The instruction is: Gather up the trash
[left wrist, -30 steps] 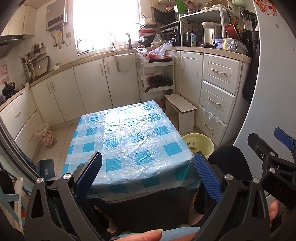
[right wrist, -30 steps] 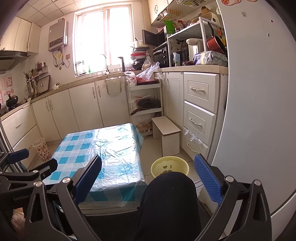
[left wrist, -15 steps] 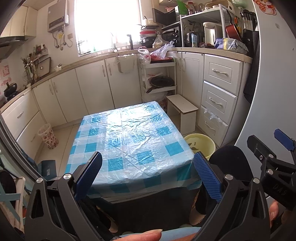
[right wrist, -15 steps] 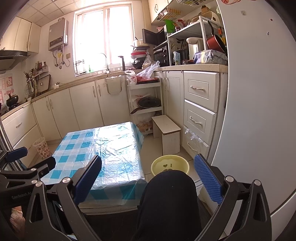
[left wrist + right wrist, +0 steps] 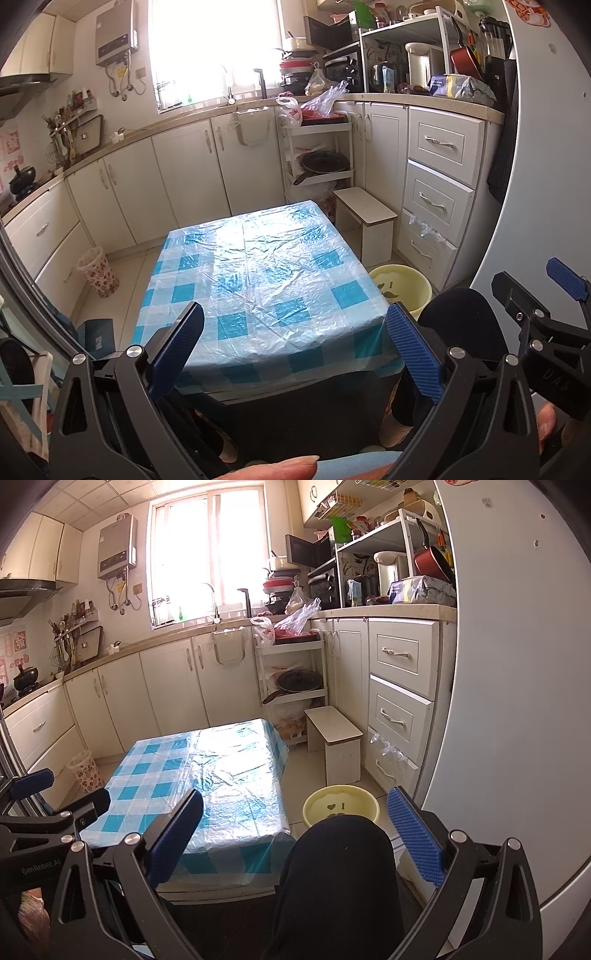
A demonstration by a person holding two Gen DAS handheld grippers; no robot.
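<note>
The left gripper [image 5: 293, 347] hung over the near edge of the table [image 5: 258, 273], its jaws spread wide with nothing between them. The right gripper [image 5: 295, 834] was held beside it to the right, over the person's dark-clothed knee [image 5: 340, 871], jaws equally wide and empty.

The table's near edge lay just beyond the left jaws, and its right edge dropped to a strip of tiled floor [image 5: 295, 771]. In that strip a yellow bin [image 5: 341, 806] stood on the floor just beside the table's near right corner, close in front of the knee. Behind it a small white stool [image 5: 334, 744] stood against the drawer unit [image 5: 400, 686]. A flowered basket [image 5: 98, 273] stood on the floor to the table's left, near the cabinets [image 5: 184, 173].

The tabletop was flat and bare; no trash showed on it, and whether the yellow bin held any I could not tell.

A blue-and-white checked cloth [image 5: 147, 775] covered the table under a sheet of crinkled clear plastic [image 5: 266, 258] that shone in the window light. The jaw pads [image 5: 415, 354] were blue and ribbed on black frames. A white curved wall [image 5: 517, 701] closed the right side.
</note>
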